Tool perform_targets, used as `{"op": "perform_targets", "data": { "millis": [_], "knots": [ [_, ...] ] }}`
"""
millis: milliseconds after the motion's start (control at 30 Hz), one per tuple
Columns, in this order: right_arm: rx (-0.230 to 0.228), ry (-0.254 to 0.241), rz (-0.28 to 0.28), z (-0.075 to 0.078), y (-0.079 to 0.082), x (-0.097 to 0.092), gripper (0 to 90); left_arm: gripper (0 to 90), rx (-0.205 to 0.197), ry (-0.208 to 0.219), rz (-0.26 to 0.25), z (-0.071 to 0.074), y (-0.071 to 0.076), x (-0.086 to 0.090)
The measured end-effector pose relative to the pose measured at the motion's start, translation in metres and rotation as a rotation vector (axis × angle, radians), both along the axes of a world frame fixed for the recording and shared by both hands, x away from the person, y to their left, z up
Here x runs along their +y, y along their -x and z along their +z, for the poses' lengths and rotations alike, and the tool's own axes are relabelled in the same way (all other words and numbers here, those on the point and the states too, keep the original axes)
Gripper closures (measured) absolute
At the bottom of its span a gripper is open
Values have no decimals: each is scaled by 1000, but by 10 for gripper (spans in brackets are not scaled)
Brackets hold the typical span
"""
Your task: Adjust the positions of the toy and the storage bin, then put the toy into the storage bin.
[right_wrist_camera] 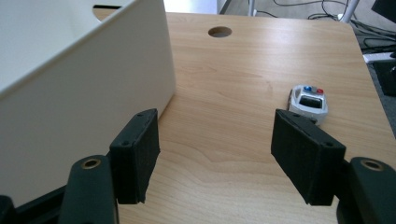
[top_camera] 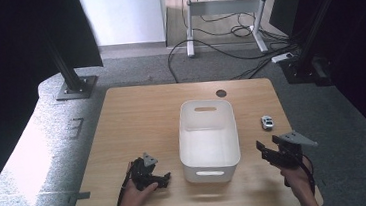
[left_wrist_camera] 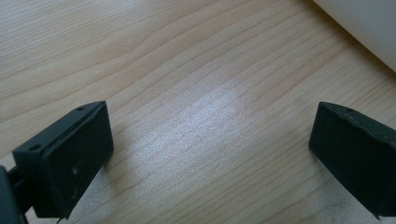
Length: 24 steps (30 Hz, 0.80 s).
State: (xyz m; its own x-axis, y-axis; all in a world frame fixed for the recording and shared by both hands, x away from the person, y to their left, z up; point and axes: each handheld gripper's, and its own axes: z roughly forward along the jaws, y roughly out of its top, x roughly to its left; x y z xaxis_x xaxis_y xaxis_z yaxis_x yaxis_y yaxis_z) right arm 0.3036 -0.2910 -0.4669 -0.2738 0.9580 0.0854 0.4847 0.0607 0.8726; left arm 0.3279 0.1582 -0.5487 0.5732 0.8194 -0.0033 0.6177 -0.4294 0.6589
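A white plastic bin [top_camera: 197, 169] stands mid-table, and nothing shows inside it. A small white toy car [top_camera: 267, 121] with blue and red roof lights sits on the wood to the bin's right. My right gripper [top_camera: 264, 151] hovers near the front right of the table, just short of the car. In the right gripper view its jaws [right_wrist_camera: 215, 130] stand open with bare wood between them; the car [right_wrist_camera: 308, 103] lies just beyond the right jaw and the bin wall [right_wrist_camera: 84, 107] beside the left one. My left gripper [top_camera: 165, 177] rests low at the bin's front left, open over bare table [left_wrist_camera: 212, 126].
The wooden table [top_camera: 137, 122] has a round cable hole [top_camera: 221, 93] behind the bin. A corner of the bin [left_wrist_camera: 369, 28] shows in the left gripper view. Beyond the table are grey carpet, a black stand [top_camera: 74, 85], a desk frame and floor cables [top_camera: 227, 54].
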Motion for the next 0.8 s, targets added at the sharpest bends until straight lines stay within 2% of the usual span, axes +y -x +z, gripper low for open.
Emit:
{"op": "perform_targets", "data": {
  "millis": [333,467,800],
  "knots": [
    [24,16,-31,-8,-5,-11,294,0,0,1,0,0,0,0],
    [55,27,-41,-12,-8,-15,293,0,0,0,0,0,0,0],
    [81,39,-62,-18,-15,-19,286,0,0,0,0,0,0,0]
  ]
}}
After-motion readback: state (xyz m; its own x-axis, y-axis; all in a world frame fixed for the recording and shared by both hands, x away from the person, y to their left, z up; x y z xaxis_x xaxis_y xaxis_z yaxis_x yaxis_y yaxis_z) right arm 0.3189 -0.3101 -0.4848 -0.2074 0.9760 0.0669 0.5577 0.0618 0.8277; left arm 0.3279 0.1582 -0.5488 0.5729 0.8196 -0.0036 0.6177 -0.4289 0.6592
